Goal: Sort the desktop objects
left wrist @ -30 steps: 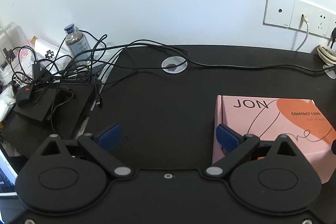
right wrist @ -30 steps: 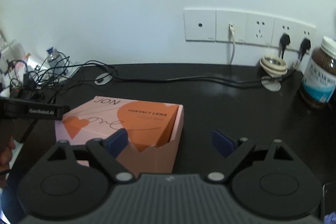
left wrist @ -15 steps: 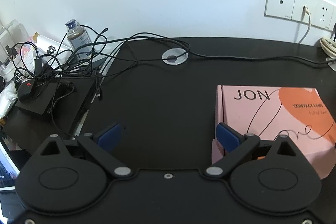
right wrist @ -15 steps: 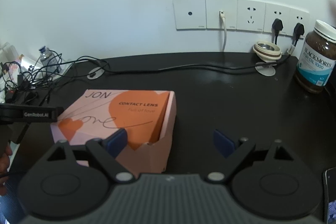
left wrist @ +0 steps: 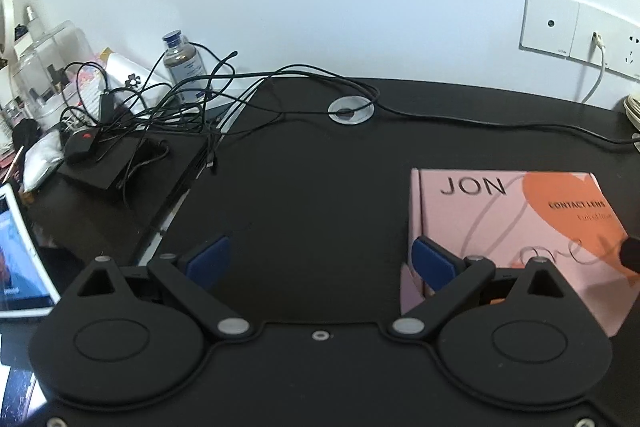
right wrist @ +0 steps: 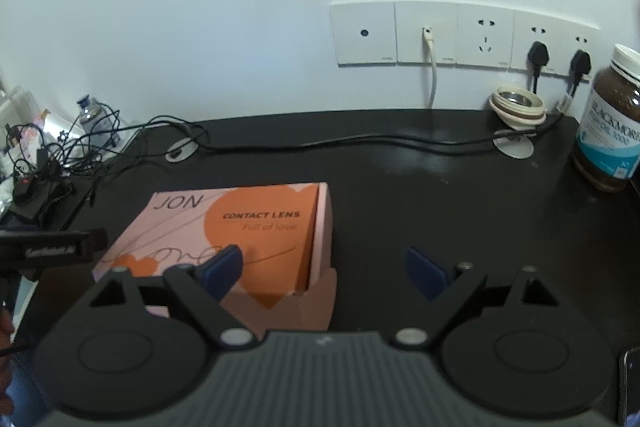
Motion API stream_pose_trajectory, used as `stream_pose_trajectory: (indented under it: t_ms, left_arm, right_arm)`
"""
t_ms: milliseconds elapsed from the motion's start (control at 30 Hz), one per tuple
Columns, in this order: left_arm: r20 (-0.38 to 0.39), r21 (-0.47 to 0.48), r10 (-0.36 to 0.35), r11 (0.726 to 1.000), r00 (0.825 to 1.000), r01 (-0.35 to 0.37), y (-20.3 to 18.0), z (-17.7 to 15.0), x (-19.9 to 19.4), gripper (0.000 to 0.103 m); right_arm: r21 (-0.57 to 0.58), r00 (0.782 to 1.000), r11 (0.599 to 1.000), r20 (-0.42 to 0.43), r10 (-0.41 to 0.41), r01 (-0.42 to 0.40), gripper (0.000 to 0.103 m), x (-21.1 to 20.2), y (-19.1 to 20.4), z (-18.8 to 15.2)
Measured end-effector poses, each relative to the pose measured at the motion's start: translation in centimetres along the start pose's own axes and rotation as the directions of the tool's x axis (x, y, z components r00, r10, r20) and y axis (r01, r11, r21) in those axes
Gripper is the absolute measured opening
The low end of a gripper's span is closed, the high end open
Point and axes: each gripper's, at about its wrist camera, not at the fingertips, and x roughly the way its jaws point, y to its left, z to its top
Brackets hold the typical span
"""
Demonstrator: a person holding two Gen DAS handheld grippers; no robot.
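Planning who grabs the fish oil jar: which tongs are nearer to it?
Right. The right tongs hover left of the fish oil jar; the left tongs sit farther left, beyond the pink box.

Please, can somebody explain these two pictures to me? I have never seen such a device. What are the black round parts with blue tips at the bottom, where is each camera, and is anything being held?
No robot is here: a person carries one hand-held pair of tongs in each hand. Each has a wide-angle camera looking forward along its two blue-tipped fingers.

One picture comes from the left tongs, the other from the right tongs. Both stand open and hold nothing.

On the black desk lies a pink and orange contact lens box, with its flap open at the near end. It lies right of the left tongs and left of the right tongs. Tangled black cables and a small clear bottle sit far left; a brown fish oil jar stands far right, below the wall sockets.
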Motion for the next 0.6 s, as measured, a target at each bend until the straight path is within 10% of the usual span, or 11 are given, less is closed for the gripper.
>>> stream_pose_trajectory:
  t_ms: [300, 600]
  left_arm:
    - [0.031, -0.052, 0.059, 0.997, 0.998, -0.057, -0.4, -0.9, -1.5, 0.099]
    - [0.024, -0.052, -0.075, 0.996, 0.997, 0.077, 0.2, -1.7, -1.4, 0.099]
  right_arm:
    - [-0.033, 1.000, 0.999, -0.011, 0.007, -0.008, 0.090, 0.4, -0.2, -0.4]
    - [-0.019, 1.000, 1.000, -0.018, 0.003, -0.003, 0.091, 0.7, -0.4, -1.0]
